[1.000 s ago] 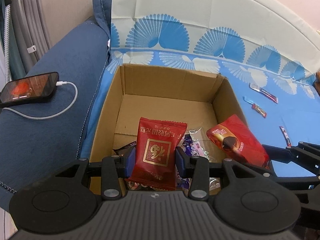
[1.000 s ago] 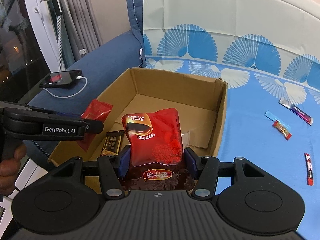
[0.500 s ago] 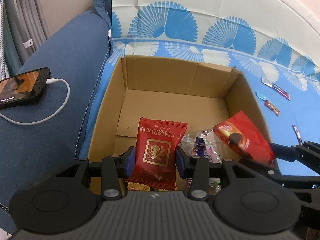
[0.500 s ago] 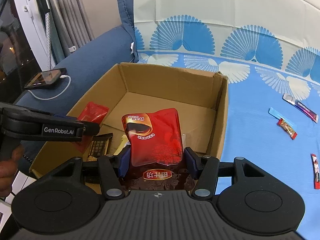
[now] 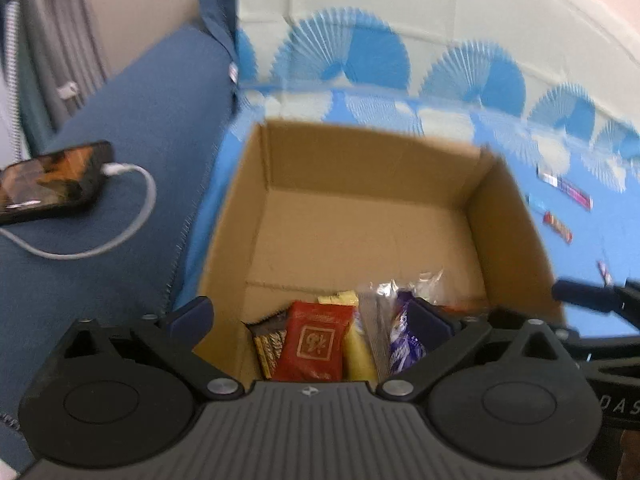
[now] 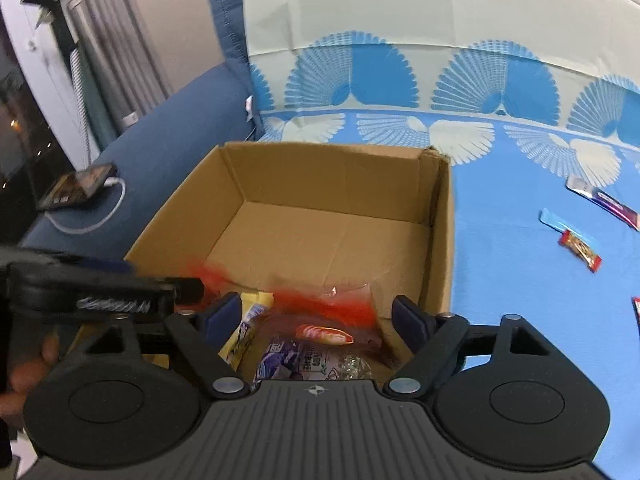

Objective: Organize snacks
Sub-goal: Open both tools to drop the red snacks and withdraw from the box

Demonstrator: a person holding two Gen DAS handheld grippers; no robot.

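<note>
Oddly, red packet [image 5: 311, 340] shows gold emblem (unreadable).

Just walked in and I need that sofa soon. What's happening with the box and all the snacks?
A person with a gripper in each hand is putting snacks into the cardboard box on the sofa. Both the left gripper and the right gripper have their jaws open over the near end of the box. A red packet lies among other wrappers inside, and a blurred red bag seems to be dropping in. A few snack bars lie on the blue cover.
</note>
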